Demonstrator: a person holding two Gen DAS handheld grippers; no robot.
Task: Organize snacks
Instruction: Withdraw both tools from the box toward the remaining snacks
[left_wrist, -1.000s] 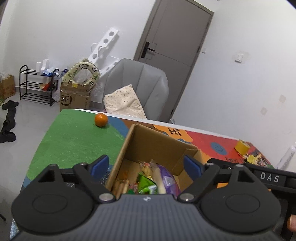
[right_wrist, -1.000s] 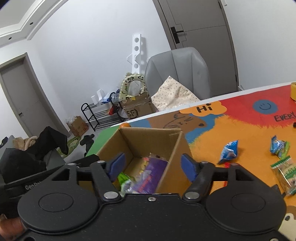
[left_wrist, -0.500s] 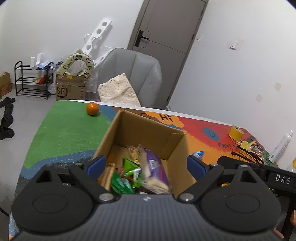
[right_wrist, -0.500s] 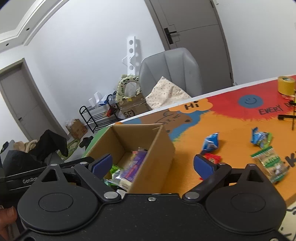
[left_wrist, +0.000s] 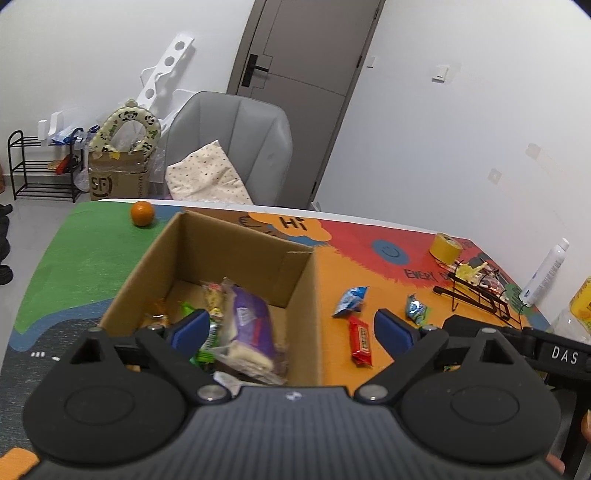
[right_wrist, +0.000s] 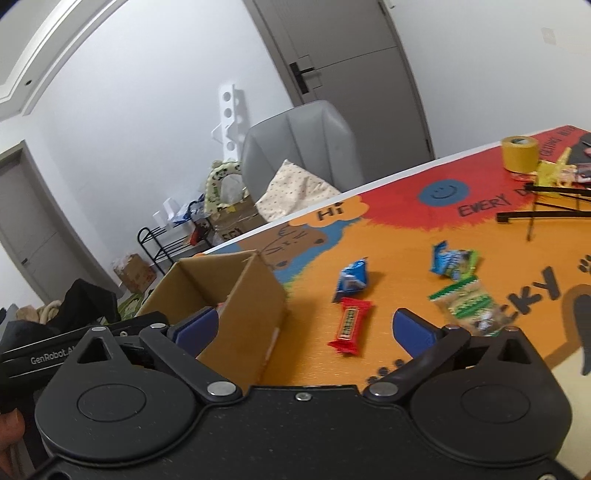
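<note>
The box (left_wrist: 236, 266) sits on the bright mat (left_wrist: 74, 266), with snacks inside. The left gripper (left_wrist: 291, 330) hangs spread over it, holding nothing. The right gripper (right_wrist: 303, 326) has just opened wide and is empty, with the red bar (right_wrist: 349, 325) lying on the mat below. Only the left view shows the orange (left_wrist: 142, 213). A grey chair (left_wrist: 236, 140) stands behind.

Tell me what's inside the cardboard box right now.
The cardboard box holds a purple packet, green wrappers and other snack packs. The near corner is hidden behind the left tool.
</note>
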